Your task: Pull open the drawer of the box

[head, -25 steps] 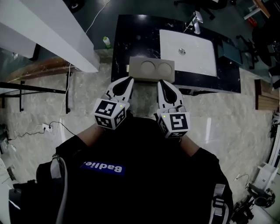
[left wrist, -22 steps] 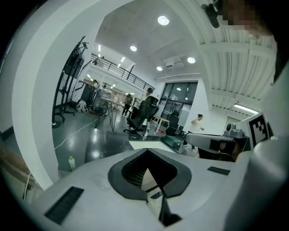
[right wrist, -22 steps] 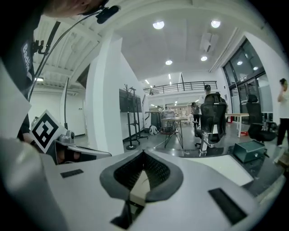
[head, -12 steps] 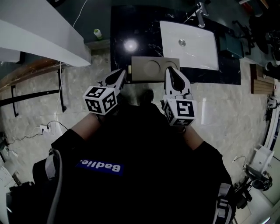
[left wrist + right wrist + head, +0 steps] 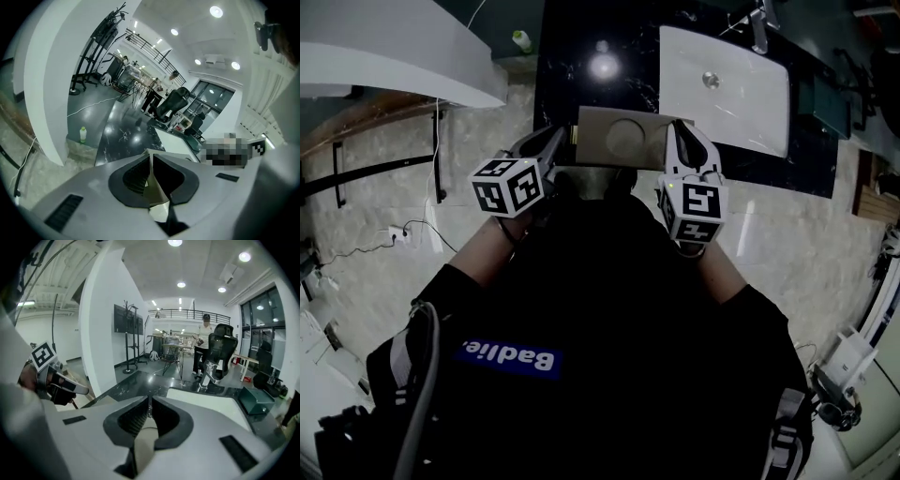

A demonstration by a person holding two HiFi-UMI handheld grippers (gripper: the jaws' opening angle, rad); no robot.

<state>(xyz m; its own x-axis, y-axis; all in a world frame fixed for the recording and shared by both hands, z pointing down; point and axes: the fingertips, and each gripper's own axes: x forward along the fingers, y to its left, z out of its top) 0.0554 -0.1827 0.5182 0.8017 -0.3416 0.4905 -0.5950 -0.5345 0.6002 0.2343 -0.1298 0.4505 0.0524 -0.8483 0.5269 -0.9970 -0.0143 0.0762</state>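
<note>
A flat beige box (image 5: 619,139) with two round hollows in its top hangs in the air in front of my chest, held between both grippers. In the head view my left gripper (image 5: 559,147) is shut on the box's left edge and my right gripper (image 5: 677,142) on its right edge. The left gripper view has the left gripper (image 5: 150,155) pinched on a thin beige edge of the box (image 5: 157,197). Between the closed jaws of the right gripper (image 5: 150,402) in its own view sits a beige part of the box (image 5: 143,442). I cannot make out a drawer.
Beyond the box lies a black marble counter (image 5: 581,84) holding a white sink (image 5: 731,89) and a faucet (image 5: 759,33). A white wall (image 5: 394,47) rises at the left, a green bottle (image 5: 521,39) at its foot. A person (image 5: 205,341) stands far back near an office chair (image 5: 220,350).
Both grippers have carried the box forward, toward the black counter's edge. The grip on both sides looks unchanged.
</note>
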